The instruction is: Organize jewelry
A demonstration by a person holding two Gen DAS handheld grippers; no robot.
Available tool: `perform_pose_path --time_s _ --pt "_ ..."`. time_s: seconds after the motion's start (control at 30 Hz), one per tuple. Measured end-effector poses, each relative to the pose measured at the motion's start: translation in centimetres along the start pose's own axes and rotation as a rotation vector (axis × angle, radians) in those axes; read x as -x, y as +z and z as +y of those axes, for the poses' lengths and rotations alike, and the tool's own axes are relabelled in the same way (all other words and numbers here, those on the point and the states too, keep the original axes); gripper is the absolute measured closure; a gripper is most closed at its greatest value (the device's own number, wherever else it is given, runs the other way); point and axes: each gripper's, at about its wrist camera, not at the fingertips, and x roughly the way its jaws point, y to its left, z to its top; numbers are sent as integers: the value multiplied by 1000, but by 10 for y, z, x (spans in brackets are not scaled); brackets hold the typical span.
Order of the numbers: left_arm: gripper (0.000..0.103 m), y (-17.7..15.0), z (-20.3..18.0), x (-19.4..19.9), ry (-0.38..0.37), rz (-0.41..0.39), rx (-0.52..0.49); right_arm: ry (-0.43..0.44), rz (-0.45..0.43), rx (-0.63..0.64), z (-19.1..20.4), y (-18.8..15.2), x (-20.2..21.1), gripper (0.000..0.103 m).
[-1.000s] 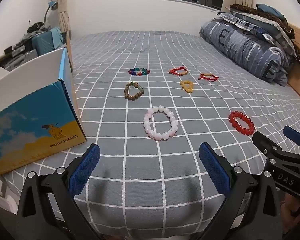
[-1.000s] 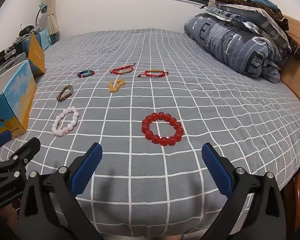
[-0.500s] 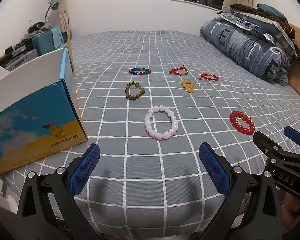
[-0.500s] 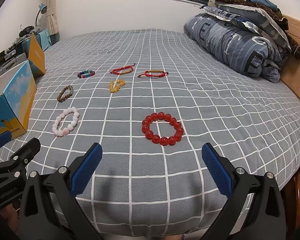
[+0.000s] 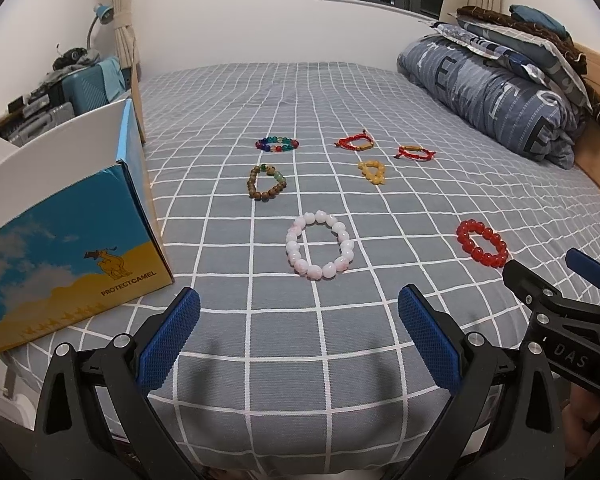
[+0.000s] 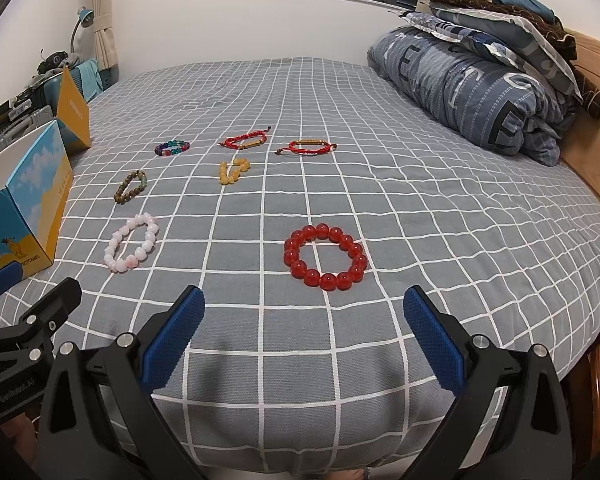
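The left tool (image 5: 299, 336) is held low and level, its two black arms spread wide, the blue ribbed pads (image 5: 168, 344) well apart with nothing between them. The right tool (image 6: 304, 336) sits in the same pose, its blue pads (image 6: 432, 344) likewise far apart and gripping nothing. The two are held side by side: in the left wrist view the right tool shows at the right edge, with a bit of the person's right hand (image 5: 580, 420) beneath it; in the right wrist view the left tool shows at the left edge.
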Motion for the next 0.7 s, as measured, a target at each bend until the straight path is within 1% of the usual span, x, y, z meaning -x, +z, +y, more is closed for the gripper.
perform_pose_path --time_s 0.4,0.57,0.7 --pt "6 -1 -2 1 -28 6 -3 0 -2 0 -1 0 0 7" --pt "6 -1 0 -2 -13 23 10 1 -2 0 -1 0 0 7" --pt "6 0 0 -1 -21 17 10 0 -5 3 0 0 0 7"
